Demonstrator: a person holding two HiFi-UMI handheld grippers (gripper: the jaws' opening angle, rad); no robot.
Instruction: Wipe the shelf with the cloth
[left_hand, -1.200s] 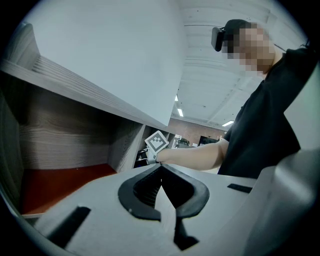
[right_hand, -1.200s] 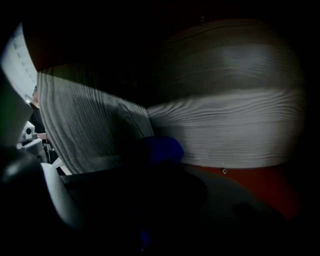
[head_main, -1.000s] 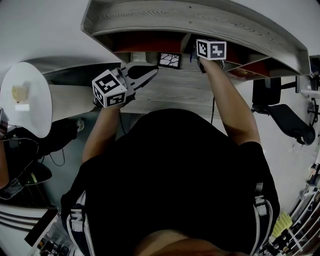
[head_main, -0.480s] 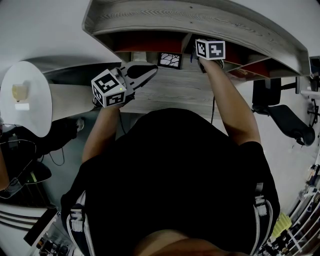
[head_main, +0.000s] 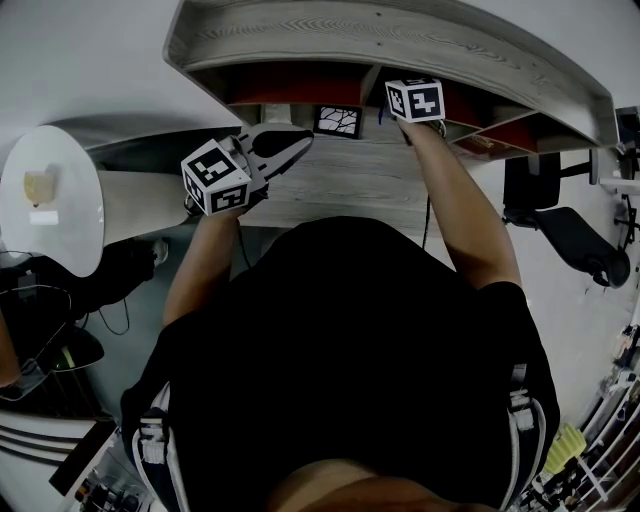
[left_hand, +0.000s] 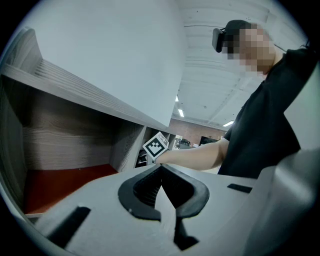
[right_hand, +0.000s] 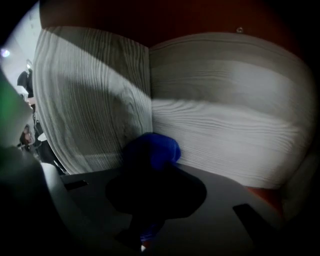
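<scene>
Blue cloth (right_hand: 152, 149) clamped in right claw (right_hand: 150, 172), at shelf (right_hand: 225, 135) inner corner, left claw (left_hand: 161, 186) clenched, empty.

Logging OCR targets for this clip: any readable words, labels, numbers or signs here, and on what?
No readable text in any view.
left marker cube: square code pattern, no letters or digits.
right marker cube: same, pattern only.
framed picture: black-and-white branching lines, no words.
floor clutter at the lower left corner: too small to read.
</scene>
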